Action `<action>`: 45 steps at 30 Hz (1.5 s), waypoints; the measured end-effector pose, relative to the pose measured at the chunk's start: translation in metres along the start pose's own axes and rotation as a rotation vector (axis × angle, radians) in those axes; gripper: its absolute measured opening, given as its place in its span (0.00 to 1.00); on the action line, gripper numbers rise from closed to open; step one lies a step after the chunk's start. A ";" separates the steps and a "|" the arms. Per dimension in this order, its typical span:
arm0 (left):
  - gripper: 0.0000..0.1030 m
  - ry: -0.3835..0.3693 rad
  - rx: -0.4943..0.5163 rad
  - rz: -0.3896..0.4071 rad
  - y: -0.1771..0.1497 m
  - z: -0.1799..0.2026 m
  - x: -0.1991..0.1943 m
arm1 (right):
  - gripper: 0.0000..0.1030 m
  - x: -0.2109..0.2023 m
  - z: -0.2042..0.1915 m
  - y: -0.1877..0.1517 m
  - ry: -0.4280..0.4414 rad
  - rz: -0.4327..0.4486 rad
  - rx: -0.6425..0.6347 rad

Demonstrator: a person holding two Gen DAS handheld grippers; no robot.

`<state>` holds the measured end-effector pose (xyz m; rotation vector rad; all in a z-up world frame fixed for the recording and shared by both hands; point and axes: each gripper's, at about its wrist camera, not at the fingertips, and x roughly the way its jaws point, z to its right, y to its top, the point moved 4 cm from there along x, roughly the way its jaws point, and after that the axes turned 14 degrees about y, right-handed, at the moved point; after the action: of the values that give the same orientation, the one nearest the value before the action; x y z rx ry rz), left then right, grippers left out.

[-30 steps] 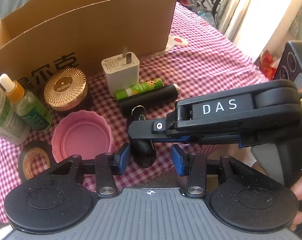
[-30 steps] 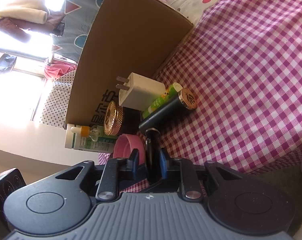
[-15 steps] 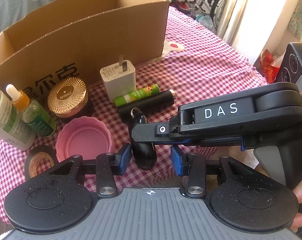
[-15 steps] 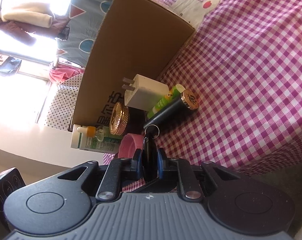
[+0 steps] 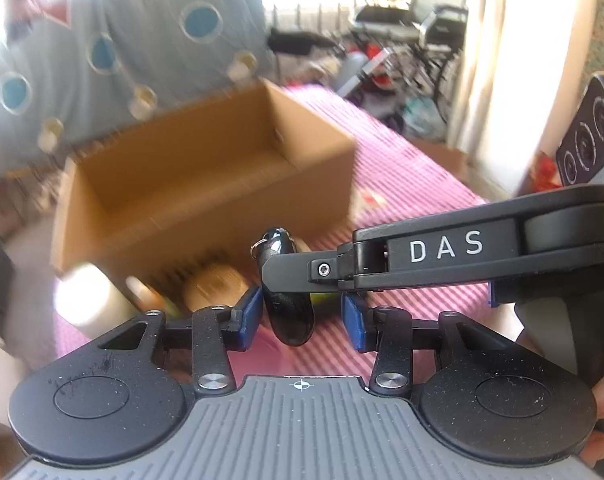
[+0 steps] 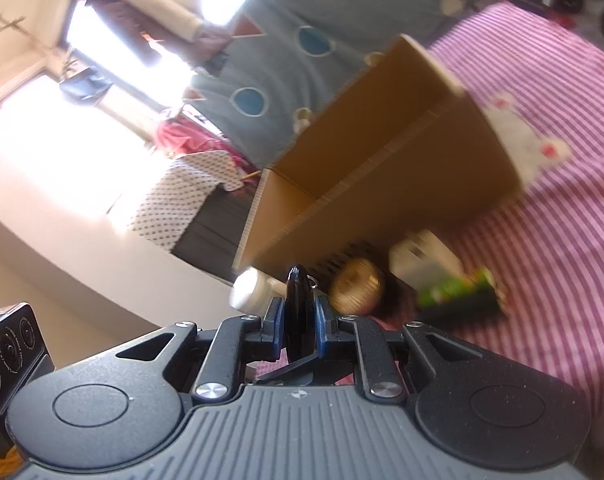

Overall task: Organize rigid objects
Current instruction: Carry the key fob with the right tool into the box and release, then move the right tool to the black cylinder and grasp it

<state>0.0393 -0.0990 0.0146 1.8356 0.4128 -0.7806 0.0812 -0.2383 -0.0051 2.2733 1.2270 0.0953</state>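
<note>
The right tongs (image 6: 298, 330) are clamped on a black key fob (image 6: 298, 312), its two blue pads (image 6: 276, 326) pressing the fob's flat sides so that it stands edge-on between them, a small metal ring showing at its far end. In the left wrist view the same fob (image 5: 286, 308) hangs in the air, crossed by the right tongs (image 5: 290, 276), which reach in from the right side with "DAS" printed on their body.

The left tongs (image 5: 298, 318) are spread wide and hold nothing; the fob sits in the gap between their blue pads (image 5: 248, 316), touching neither as far as can be told.

Ahead of both tongs stands an open cardboard box (image 5: 206, 184) on the tabletop (image 5: 402, 168), which is covered in pink checked cloth. Both views are blurred. Between the tongs and the box's near wall lie several small things: a gold lid (image 6: 356, 288) just beyond the right tongs, a white bottle (image 6: 248, 290) to its left, a white charger (image 6: 426, 258) and a green tube (image 6: 454, 290) to its right. The left wrist view shows the gold lid (image 5: 214, 286) and white bottle (image 5: 90, 300) only as smears left of the fob.
</note>
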 end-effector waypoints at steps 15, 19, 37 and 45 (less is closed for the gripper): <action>0.43 0.090 -0.133 -0.233 0.097 -0.120 0.125 | 0.17 0.207 0.038 0.147 0.029 -0.303 0.199; 0.43 0.126 -0.144 -0.282 0.099 -0.130 0.154 | 0.17 0.251 0.065 0.158 -0.012 -0.349 0.264; 0.44 0.165 -0.188 -0.341 0.088 -0.150 0.166 | 0.19 0.289 0.103 0.154 -0.090 -0.349 0.305; 0.48 0.124 -0.185 -0.228 0.095 -0.144 0.106 | 0.19 0.211 0.056 0.157 0.034 -0.256 0.259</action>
<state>0.2198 -0.0126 0.0423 1.6862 0.7595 -0.7565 0.3397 -0.1636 -0.0149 2.3112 1.6182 -0.1277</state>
